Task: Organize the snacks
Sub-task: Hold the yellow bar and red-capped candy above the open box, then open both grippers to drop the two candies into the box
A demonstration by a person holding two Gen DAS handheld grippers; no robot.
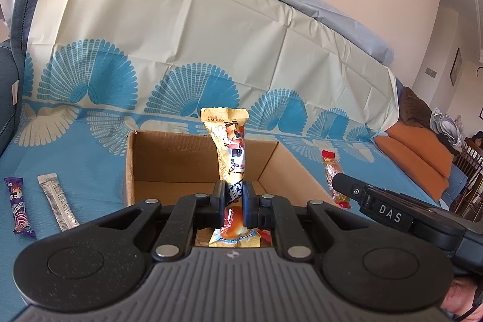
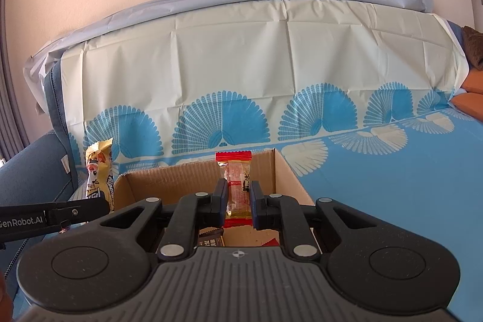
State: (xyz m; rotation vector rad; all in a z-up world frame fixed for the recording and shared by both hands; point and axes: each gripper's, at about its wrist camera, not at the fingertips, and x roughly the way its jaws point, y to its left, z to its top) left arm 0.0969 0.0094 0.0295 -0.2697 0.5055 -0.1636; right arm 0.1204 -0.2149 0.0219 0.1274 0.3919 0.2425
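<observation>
At the centre of the left wrist view, the left gripper (image 1: pixel 235 202) is clenched on a yellow snack packet (image 1: pixel 231 150), standing upright over the cardboard box (image 1: pixel 193 159). The right gripper (image 2: pixel 238 202) grips a red-ended candy wrapper (image 2: pixel 237 186) mid-body above the same box. Both look light, crinkly and slippery, so a mid-body pinch suits them. Two more snack bars (image 1: pixel 21 205) wait at lower left.

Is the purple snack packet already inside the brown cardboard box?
No, the purple snack packet lies on the blue patterned cloth left of the brown cardboard box, beside a silver stick sachet.
</observation>
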